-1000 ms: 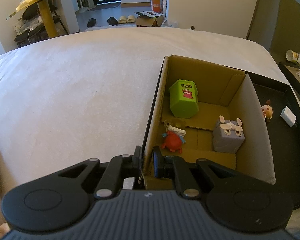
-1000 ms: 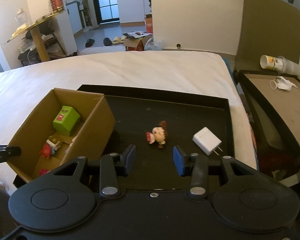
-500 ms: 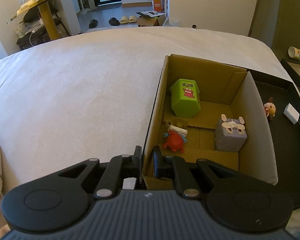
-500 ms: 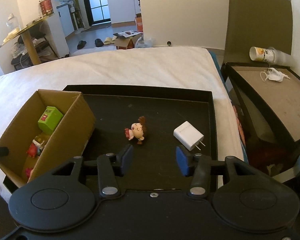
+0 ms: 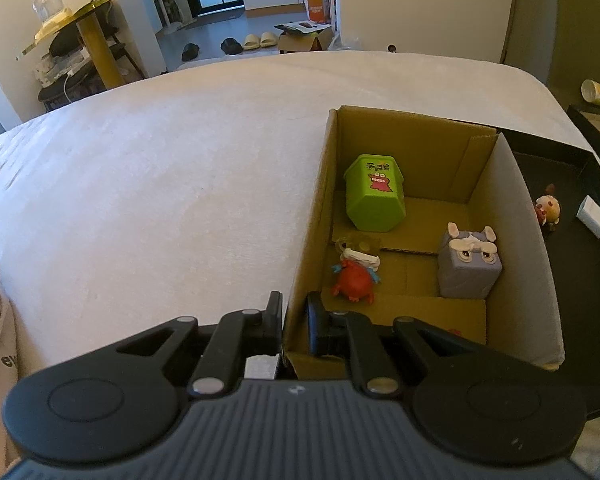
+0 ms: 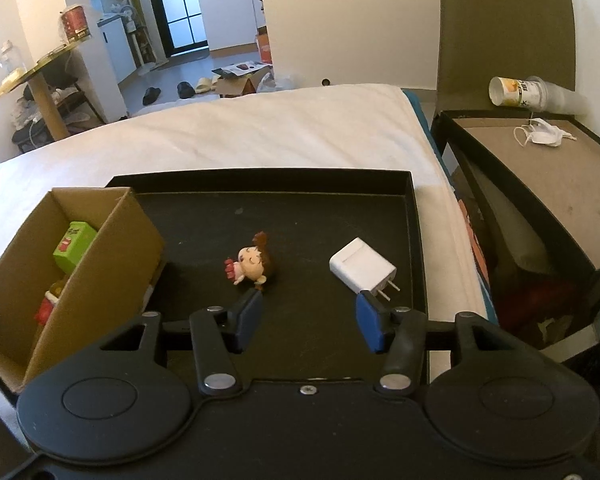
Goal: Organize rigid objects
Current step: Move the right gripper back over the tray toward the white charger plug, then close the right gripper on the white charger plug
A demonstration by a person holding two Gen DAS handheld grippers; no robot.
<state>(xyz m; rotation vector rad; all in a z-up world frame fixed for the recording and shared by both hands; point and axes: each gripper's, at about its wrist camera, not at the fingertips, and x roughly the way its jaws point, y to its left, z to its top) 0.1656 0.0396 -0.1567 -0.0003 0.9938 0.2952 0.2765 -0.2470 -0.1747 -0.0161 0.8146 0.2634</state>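
- Left gripper (image 5: 294, 322) is clamped on the near wall of the cardboard box (image 5: 534, 240) — one finger outside, one inside — holding the box steady on the bed (image 5: 160, 184).
- Already in the box: green container (image 5: 374, 194), grey block toy (image 5: 468, 264), red figure (image 5: 354, 280).
- Right gripper (image 6: 308, 318) is open with nothing between the fingers; its jaws have just been opening.
- Still out on the black tray (image 6: 268, 178): doll figure (image 6: 252, 266) and white charger (image 6: 362, 266), lying apart from each other.
- Key relation: the doll sits just ahead of the right gripper's left fingertip, a bit left of the gap's centre; the charger lies just beyond the right fingertip, prongs pointing toward that finger.
- Doll lies on its side, long axis roughly crosswise to the fingers, head to the right.
- Right hand is the nearer one to both loose things — the left is busy with the box.
- Likely next: slide slightly left and forward to bracket the doll, then close; the box is just left of it, so a short carry.
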